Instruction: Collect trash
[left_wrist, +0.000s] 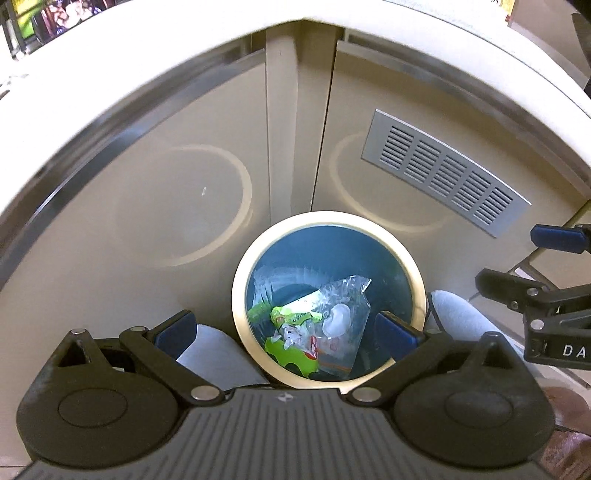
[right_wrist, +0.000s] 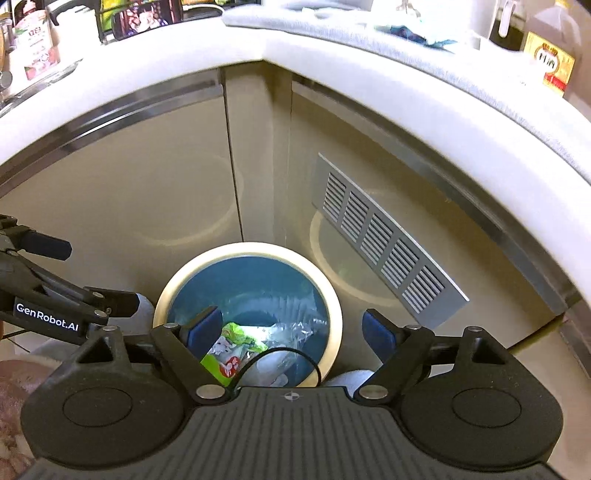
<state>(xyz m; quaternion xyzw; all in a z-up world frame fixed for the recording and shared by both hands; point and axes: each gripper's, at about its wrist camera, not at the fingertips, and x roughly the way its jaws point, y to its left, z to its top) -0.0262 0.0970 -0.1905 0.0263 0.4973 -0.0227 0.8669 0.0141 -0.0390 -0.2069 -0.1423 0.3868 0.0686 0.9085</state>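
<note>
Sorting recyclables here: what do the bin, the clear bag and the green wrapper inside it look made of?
Bin: seemingly plastic, cream rim, glossy blue inside.
Clear bag: thin transparent film, crinkled and glinting.
Green wrapper: printed glossy film, probably plastic; creased.

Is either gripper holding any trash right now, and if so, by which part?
Nothing is held. The left gripper and right gripper both have open, empty jaws above the bin; the wrappers lie inside it.

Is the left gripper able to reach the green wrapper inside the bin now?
Probably yes: the left gripper is open above the bin, and the green wrapper lies uncovered at the bottom, beside clear plastic.
</note>
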